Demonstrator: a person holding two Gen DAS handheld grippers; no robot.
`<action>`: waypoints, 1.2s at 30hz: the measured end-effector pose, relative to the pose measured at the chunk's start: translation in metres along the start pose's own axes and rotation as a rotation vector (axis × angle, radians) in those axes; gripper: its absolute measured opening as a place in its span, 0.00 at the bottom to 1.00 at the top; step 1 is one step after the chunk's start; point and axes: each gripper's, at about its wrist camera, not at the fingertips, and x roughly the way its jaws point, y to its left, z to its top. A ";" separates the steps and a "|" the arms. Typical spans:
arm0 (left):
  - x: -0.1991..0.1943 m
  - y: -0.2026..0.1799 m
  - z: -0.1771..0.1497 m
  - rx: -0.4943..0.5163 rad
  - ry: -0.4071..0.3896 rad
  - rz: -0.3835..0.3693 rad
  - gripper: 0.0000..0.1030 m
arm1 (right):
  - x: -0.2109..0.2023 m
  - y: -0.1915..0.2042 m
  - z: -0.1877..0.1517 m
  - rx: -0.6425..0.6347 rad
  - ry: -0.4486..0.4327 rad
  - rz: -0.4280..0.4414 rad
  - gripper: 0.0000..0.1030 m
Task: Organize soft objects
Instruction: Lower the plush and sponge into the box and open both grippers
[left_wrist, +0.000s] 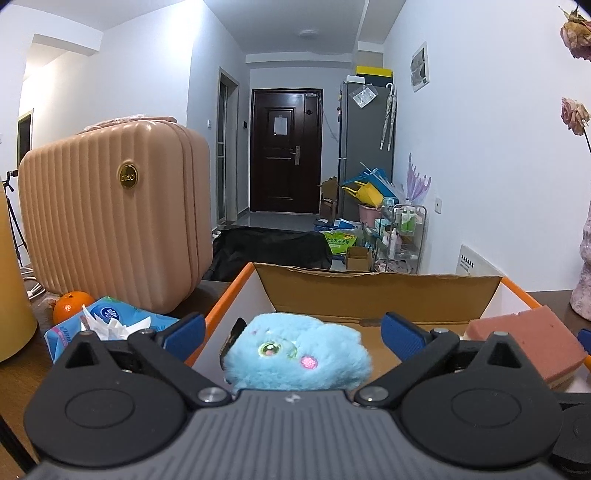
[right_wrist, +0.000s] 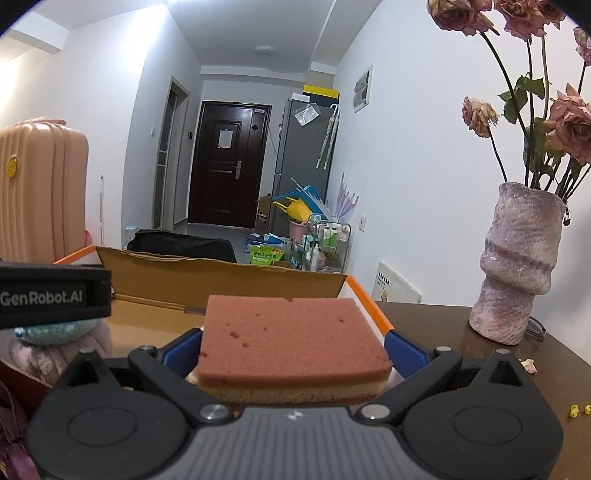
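**Plush and sponge over the cardboard box**

We see our left gripper (left_wrist: 291, 328) spread wide, its blue fingers (left_wrist: 184, 330) clear on either side of the fluffy blue plush toy (left_wrist: 295, 354), which sits inside the orange-edged cardboard box (left_wrist: 369, 295). On the other side, our right gripper (right_wrist: 293, 349) pinches the pink-and-yellow sponge (right_wrist: 291, 339) between its pads, held at the box's right wall. In the right view the plush seems to rest on a pale pink soft thing, though we cannot tell what it is. Left of the box stand a tissue pack (left_wrist: 110, 321), an orange (left_wrist: 70, 304) and a ribbed pink suitcase (left_wrist: 110, 218); a vase of dried roses (right_wrist: 517, 266) stands to the right.
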 end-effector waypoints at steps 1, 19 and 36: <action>0.000 0.001 0.000 -0.003 0.000 0.000 1.00 | 0.000 0.000 0.000 0.000 -0.001 0.000 1.00; -0.009 0.009 0.003 -0.046 -0.012 0.004 1.00 | -0.021 -0.006 0.002 0.047 -0.109 0.023 1.00; -0.039 0.026 -0.002 -0.064 -0.029 0.023 1.00 | -0.049 -0.017 0.000 0.058 -0.151 0.020 1.00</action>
